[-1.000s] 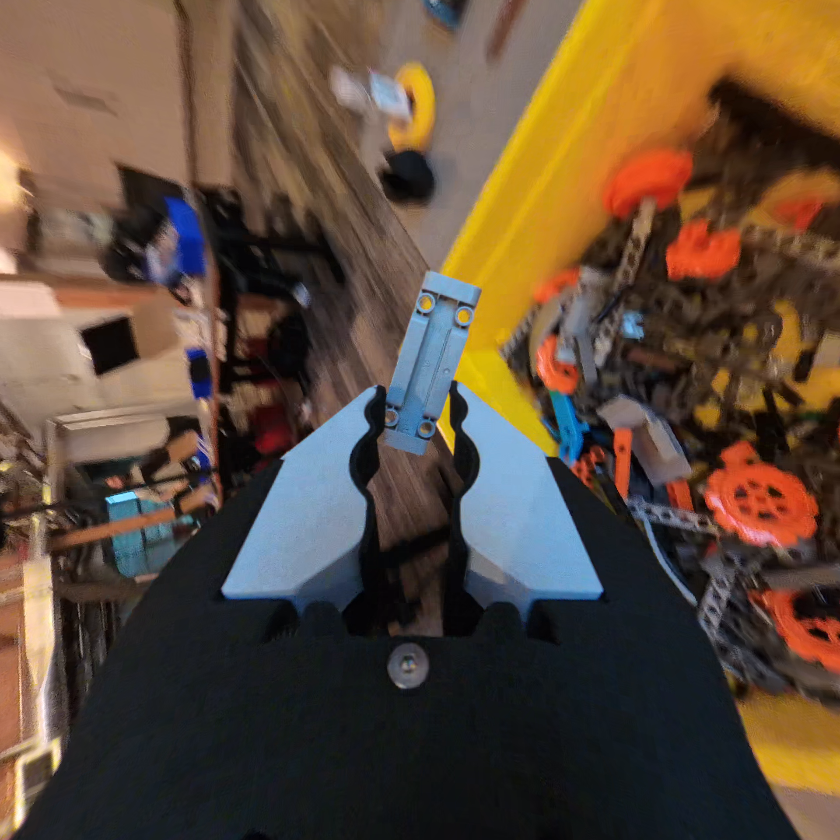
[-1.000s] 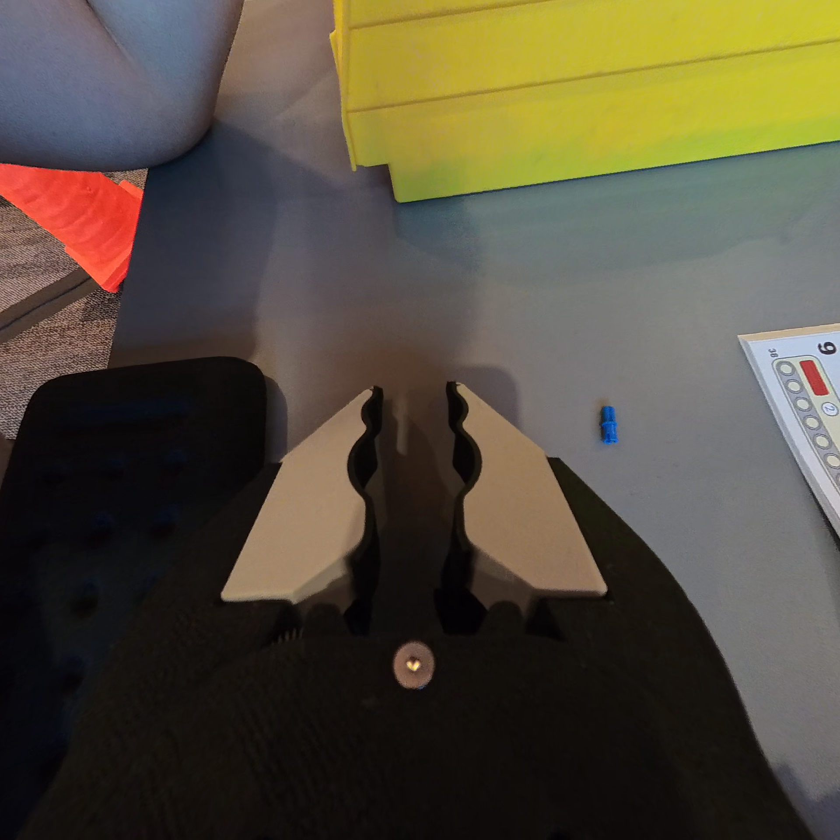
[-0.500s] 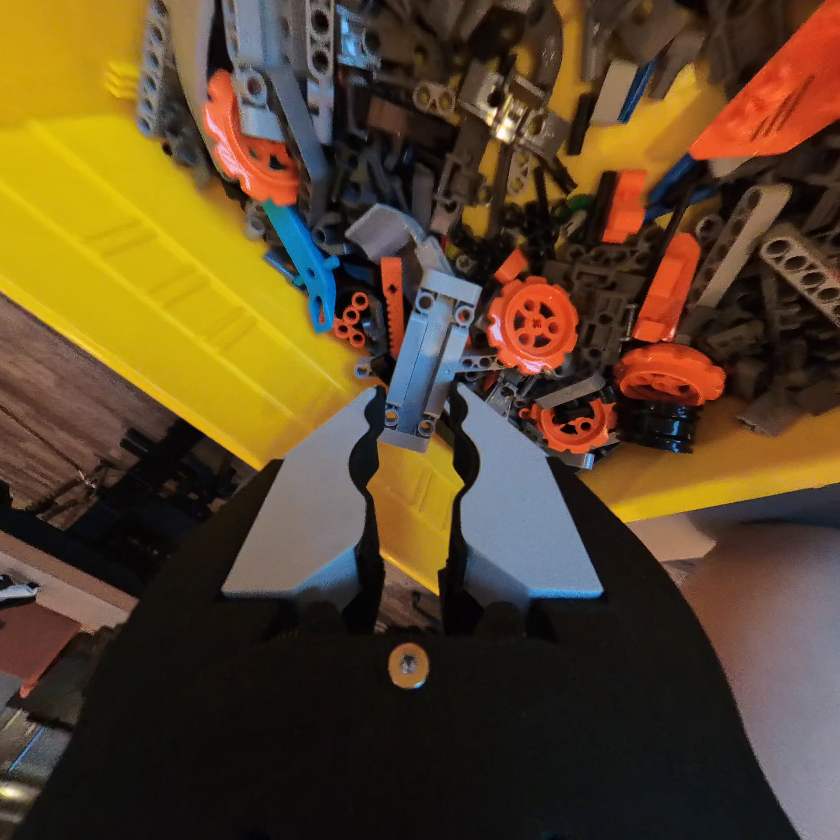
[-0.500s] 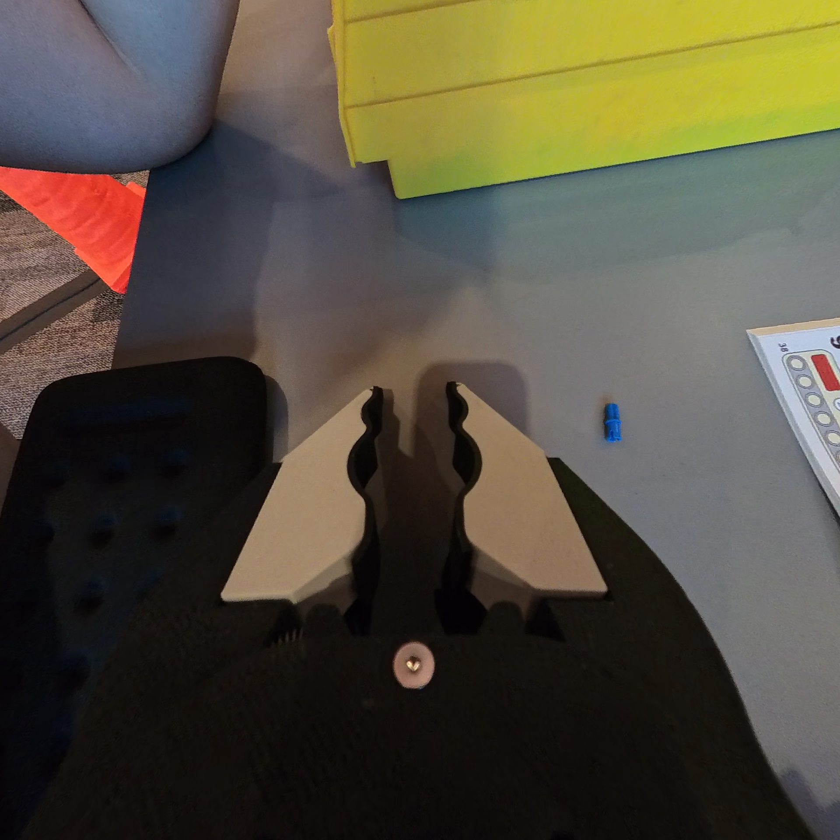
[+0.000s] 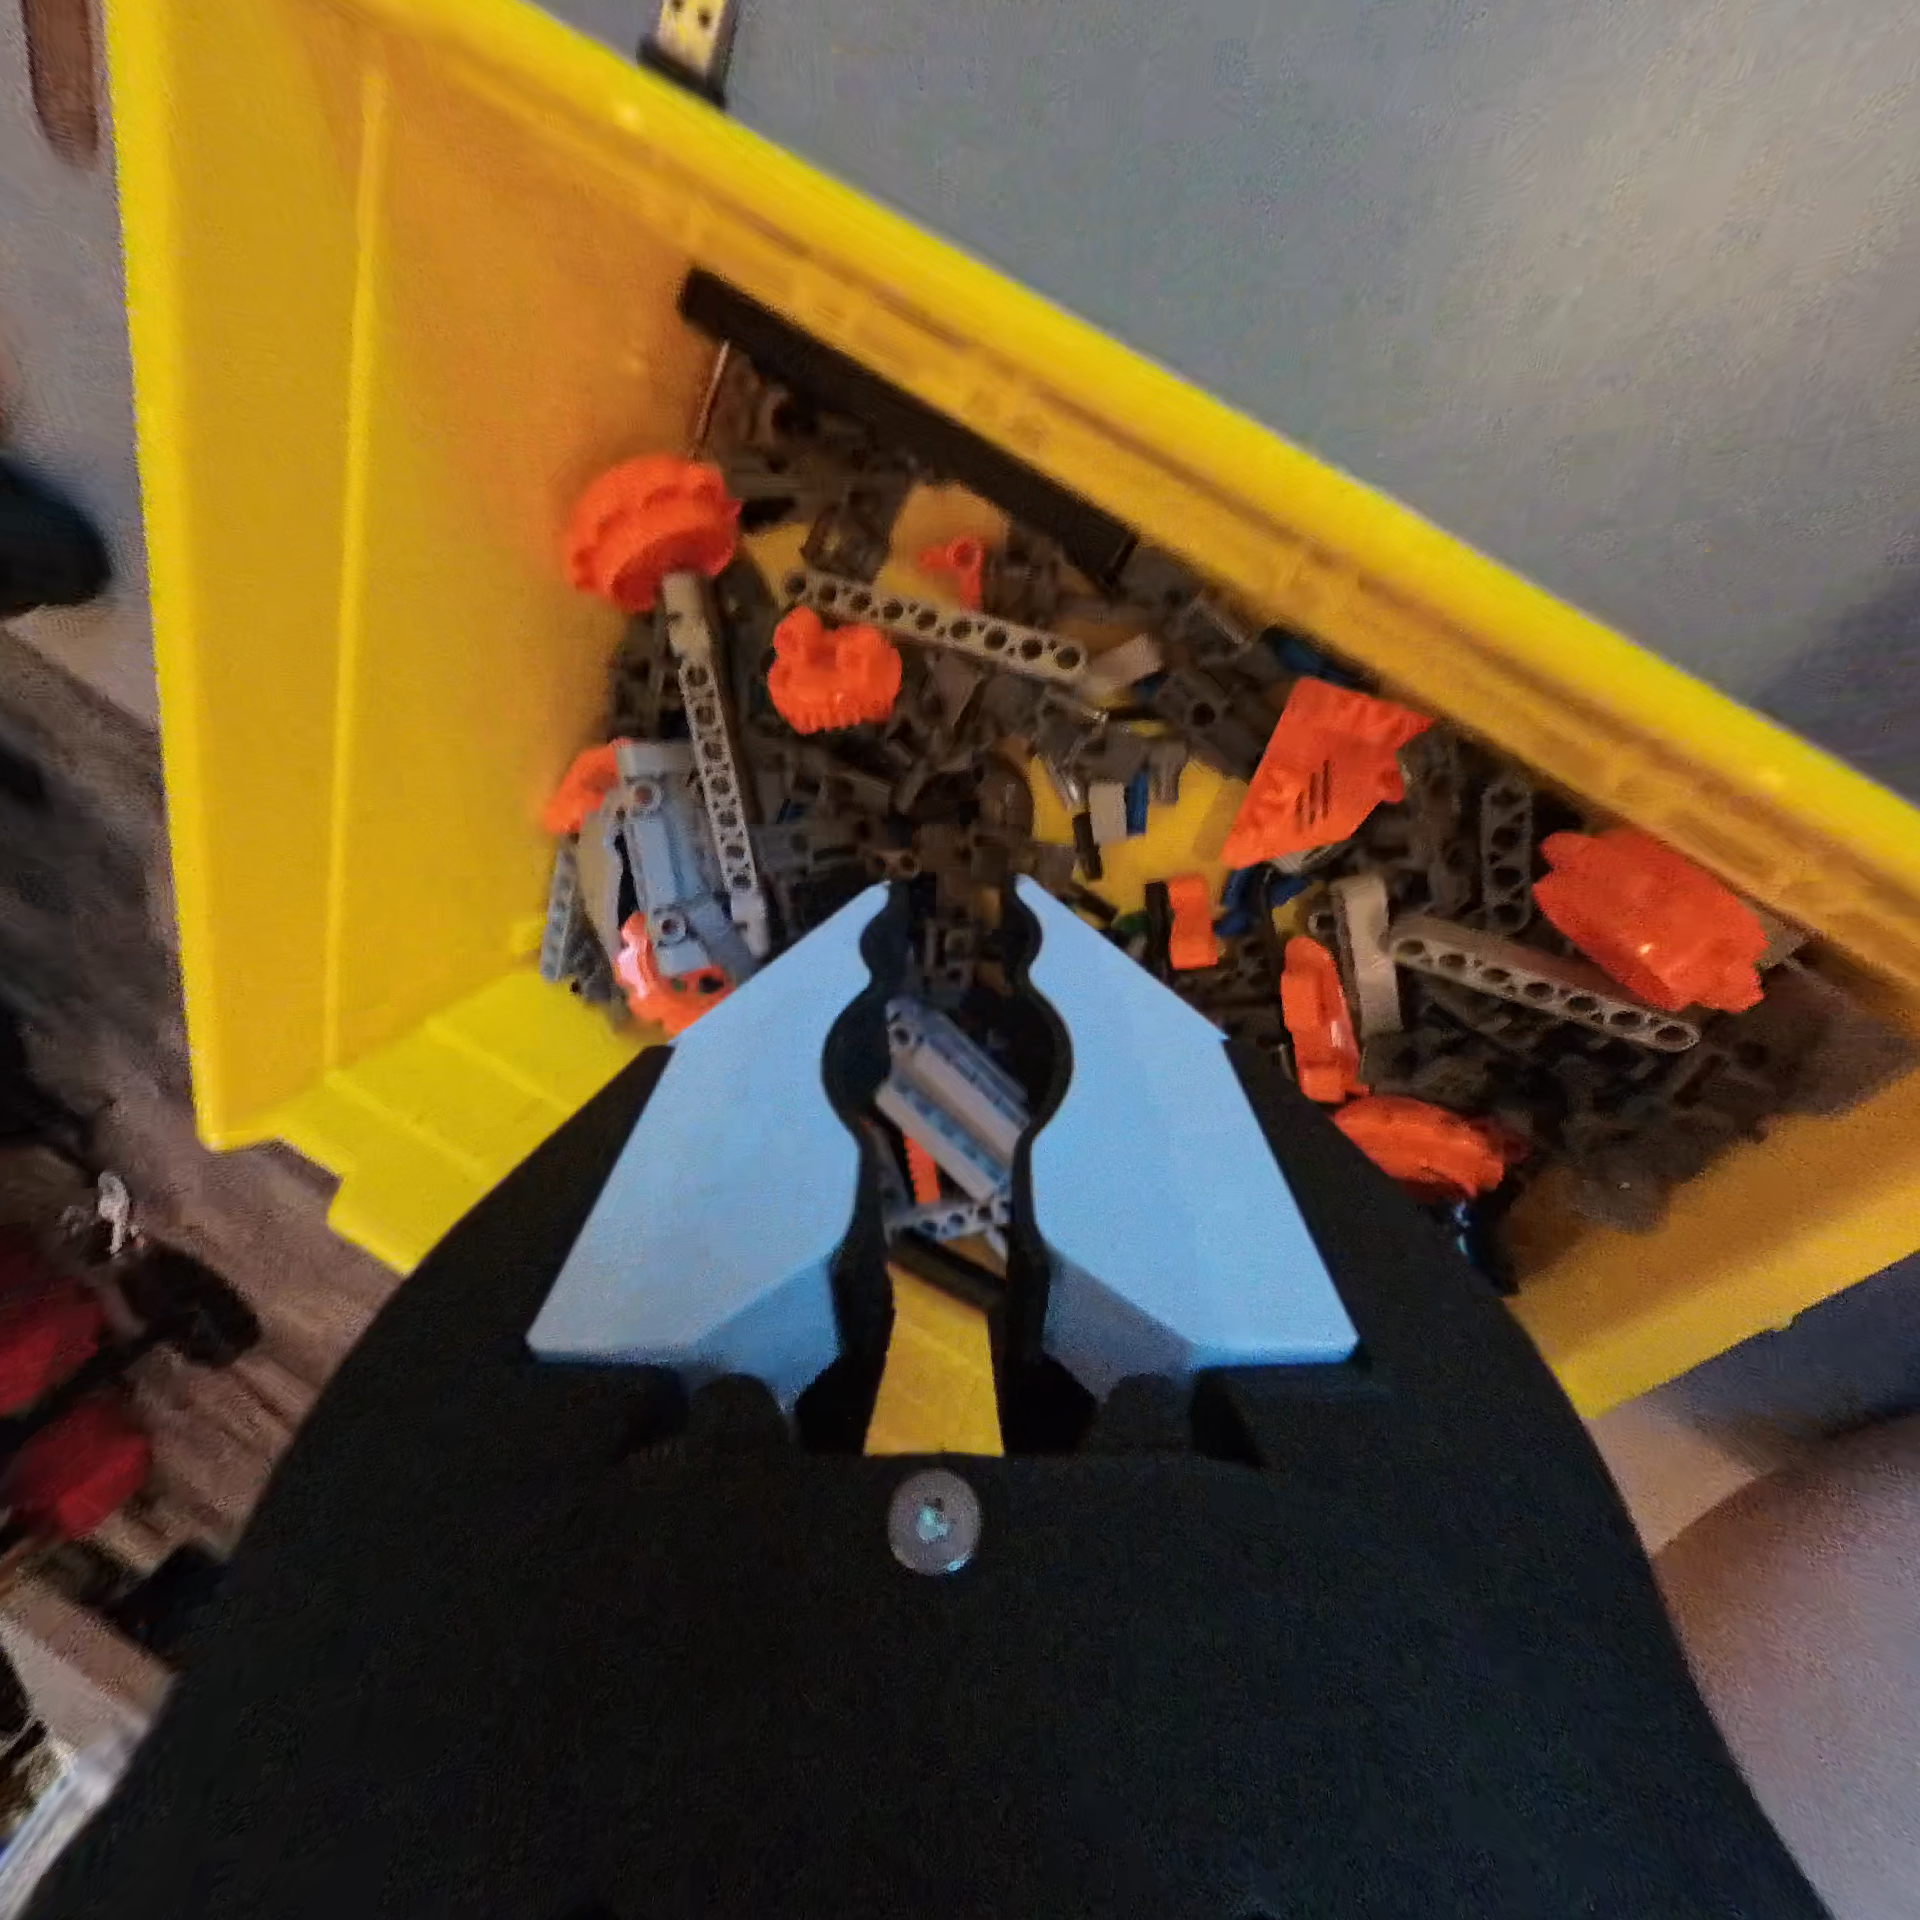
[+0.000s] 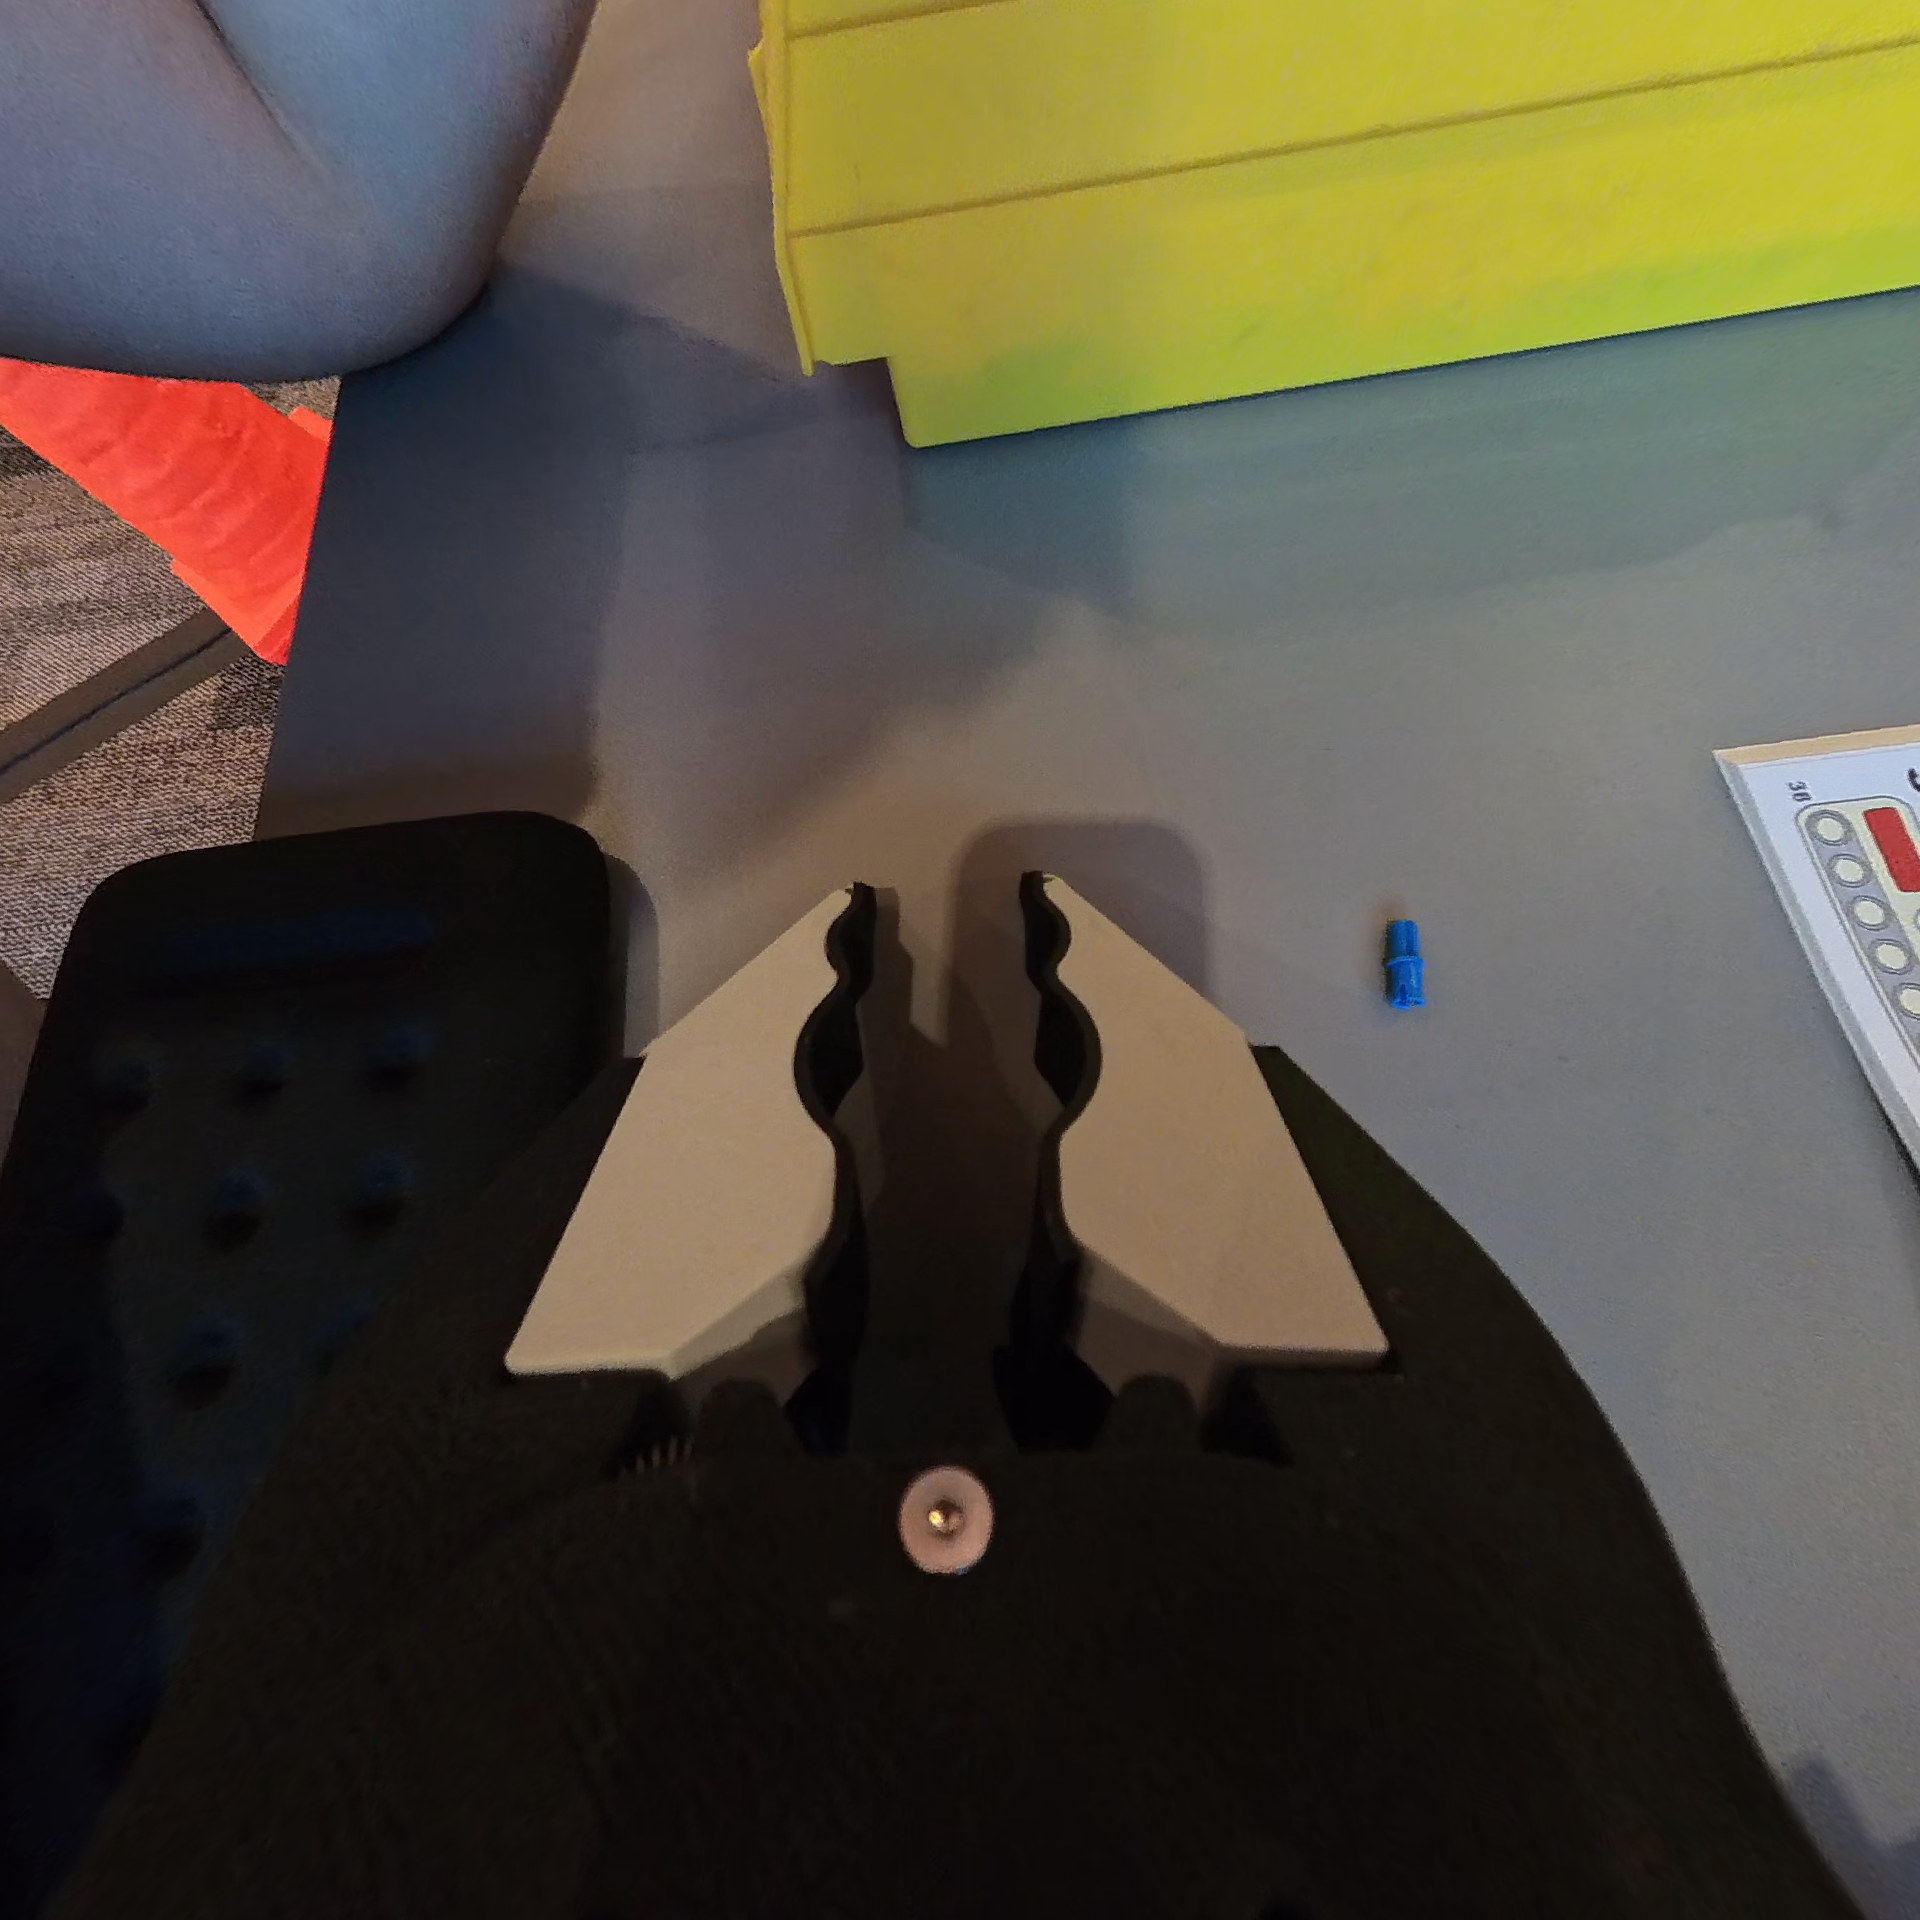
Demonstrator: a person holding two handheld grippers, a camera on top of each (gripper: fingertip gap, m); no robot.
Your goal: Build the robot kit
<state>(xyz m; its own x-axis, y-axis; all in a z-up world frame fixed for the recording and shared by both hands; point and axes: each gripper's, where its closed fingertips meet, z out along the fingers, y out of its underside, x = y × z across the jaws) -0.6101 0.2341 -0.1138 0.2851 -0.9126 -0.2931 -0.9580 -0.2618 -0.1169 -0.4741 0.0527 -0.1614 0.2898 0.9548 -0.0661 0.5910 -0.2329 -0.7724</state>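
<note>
In the left wrist view my left gripper [image 5: 956,894] hangs over a yellow bin [image 5: 416,623] holding a heap of grey, black and orange building parts [image 5: 1039,675]. Its jaws stand apart with nothing at the tips. A light grey ribbed piece [image 5: 951,1101] shows through the gap between the fingers and seems to lie on the heap. In the right wrist view my right gripper [image 6: 948,894] is open and empty, low over the grey table [image 6: 1143,675]. A small blue pin [image 6: 1403,979] lies on the table to its right.
The yellow bin's outer wall [image 6: 1351,208] stands at the back of the table. A printed sheet [image 6: 1860,935] lies at the right edge. A black studded block [image 6: 260,1039] sits left of the right gripper. A person's grey-clad limb [image 6: 239,156] and an orange object [image 6: 177,488] are at upper left. My hands' fingertips stand some 25 centimetres from each other. My right gripper is the nearer one to the black studded block [image 6: 260,1039]: about 10 centimetres, against 30 centimetres.
The left gripper swung over the bin with the grey piece at its tips; now the tips are empty and the piece shows below them. The right gripper has barely moved.
</note>
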